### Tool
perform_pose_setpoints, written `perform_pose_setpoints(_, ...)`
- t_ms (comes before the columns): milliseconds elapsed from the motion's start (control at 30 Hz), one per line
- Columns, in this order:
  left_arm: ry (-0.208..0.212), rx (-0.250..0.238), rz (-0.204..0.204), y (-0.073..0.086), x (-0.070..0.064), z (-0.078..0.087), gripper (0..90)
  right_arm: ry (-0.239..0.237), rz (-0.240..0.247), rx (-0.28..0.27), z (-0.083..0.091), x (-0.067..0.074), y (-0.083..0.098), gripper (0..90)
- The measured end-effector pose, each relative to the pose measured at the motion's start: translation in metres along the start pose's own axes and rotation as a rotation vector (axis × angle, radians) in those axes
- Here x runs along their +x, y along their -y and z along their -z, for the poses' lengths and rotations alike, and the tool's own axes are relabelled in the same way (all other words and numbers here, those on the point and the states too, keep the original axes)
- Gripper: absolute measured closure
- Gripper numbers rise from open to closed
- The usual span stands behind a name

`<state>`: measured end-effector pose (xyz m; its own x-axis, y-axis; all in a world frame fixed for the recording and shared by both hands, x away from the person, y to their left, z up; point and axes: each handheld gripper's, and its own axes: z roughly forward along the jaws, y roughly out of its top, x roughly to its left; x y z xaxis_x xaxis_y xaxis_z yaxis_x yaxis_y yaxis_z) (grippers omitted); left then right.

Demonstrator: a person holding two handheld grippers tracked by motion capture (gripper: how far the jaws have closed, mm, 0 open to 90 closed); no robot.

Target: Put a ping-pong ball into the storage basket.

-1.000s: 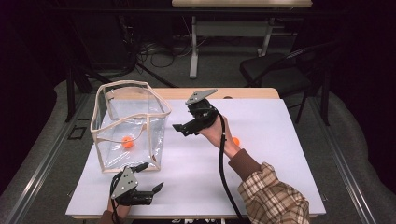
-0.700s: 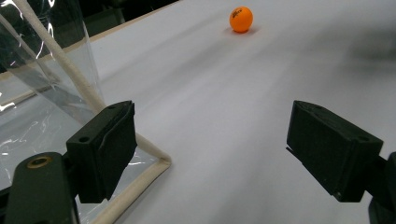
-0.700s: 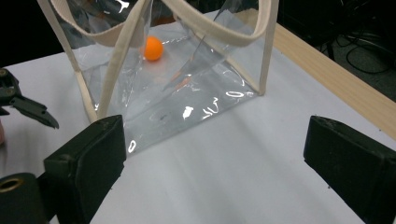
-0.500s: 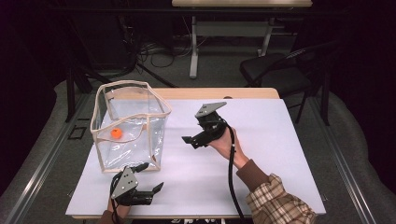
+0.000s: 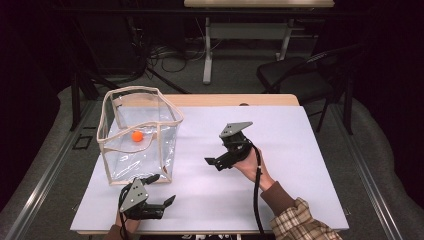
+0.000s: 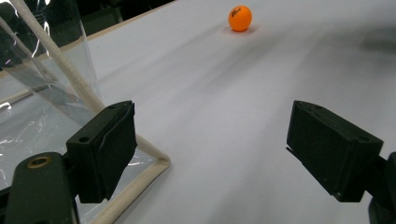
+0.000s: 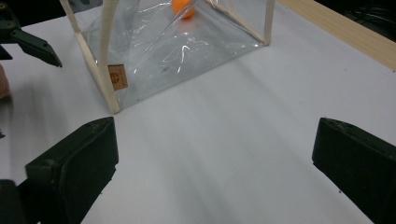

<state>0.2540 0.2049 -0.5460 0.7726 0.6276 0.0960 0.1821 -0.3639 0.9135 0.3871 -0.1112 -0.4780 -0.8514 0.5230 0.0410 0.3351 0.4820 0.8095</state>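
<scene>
A clear bag (image 5: pixel 125 156) with cream trim stands open-topped at the table's left, with an orange ball (image 5: pixel 137 135) inside it. My right gripper (image 5: pixel 220 157) hovers over the middle of the white table, right of the bag. Its jaws have just been opening and stand wide, nothing between them. Ahead of this gripper (image 7: pixel 215 172) lie the bag (image 7: pixel 177 51) and its ball (image 7: pixel 183 7). My left gripper (image 5: pixel 161 189) rests open at the front edge by the bag's near corner. Past this gripper (image 6: pixel 210 154) a second orange ball (image 6: pixel 240 17) lies on the table beyond the bag's corner (image 6: pixel 56 60).
The white sheet (image 5: pixel 310 165) covers a wooden table whose edge (image 5: pixel 240 100) shows at the back. A dark chair (image 5: pixel 300 75) and another table's legs (image 5: pixel 207 50) stand behind, with cables on the floor. The left gripper's jaw tip (image 7: pixel 32 44) shows in the right gripper view.
My right gripper has moved away from the bag's rim, rightward, nearer and lower over the table. The ball inside the bag has shifted about. The left gripper stayed put.
</scene>
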Motion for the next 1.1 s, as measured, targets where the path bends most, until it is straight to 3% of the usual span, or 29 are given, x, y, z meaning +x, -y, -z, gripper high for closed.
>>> perform_pose_setpoints(667, -0.008, 0.007, 0.003, 0.002, 0.000, 0.001, 15.9, 0.005, 0.006, 0.044, 0.010, 0.007, 0.041, 0.0)
perform_pose_setpoints(1100, -0.013, 0.008, 0.000, 0.001, -0.003, 0.004, 15.9, 0.046, 0.003, 0.025, 0.021, 0.008, 0.062, 0.0)
